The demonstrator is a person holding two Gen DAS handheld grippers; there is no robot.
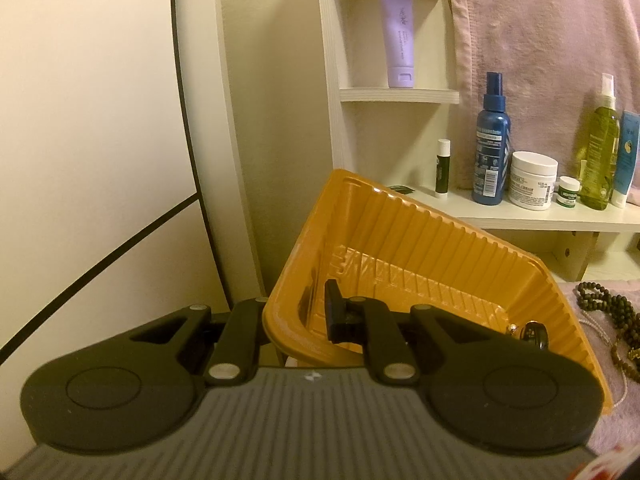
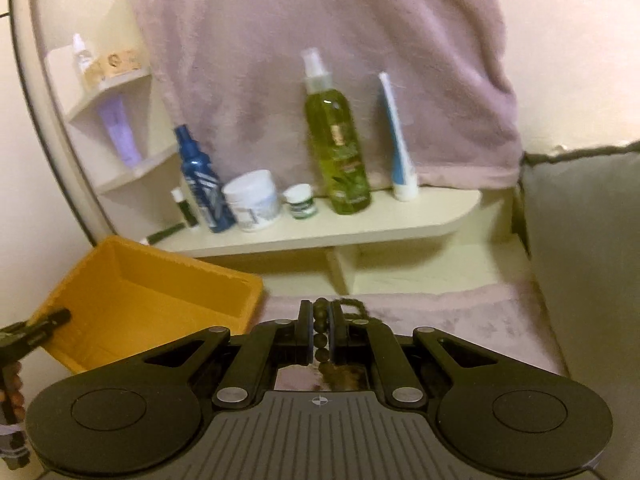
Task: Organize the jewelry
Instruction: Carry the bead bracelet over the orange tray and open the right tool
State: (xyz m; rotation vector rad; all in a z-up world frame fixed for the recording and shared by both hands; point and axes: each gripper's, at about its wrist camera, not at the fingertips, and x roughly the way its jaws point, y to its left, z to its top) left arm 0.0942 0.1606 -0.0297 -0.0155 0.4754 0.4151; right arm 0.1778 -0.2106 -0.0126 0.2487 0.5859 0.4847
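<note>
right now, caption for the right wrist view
Right gripper clamps a dark bead strand beside the tilted orange tray.

Orange ribbed plastic tray: uniform orange, its walls marked by parallel vertical ridges. Dark brown round-bead necklace: brown-black beads on a pale pink fuzzy cloth, beside a thin white bead strand. Black two-finger left gripper and black two-finger right gripper: matte black fingers, silver pivot pins, grey ridged bodies. Hanging mauve-pink plush towel: plain, with darker patches. Cream wooden shelf: plain off-white. Lilac squeeze tube: pale purple. Blue spray bottle: dark blue with white lettering. White round cream jar: white with dark print. Yellow-green clear spray bottle: white nozzle. White-and-blue upright tube.
</note>
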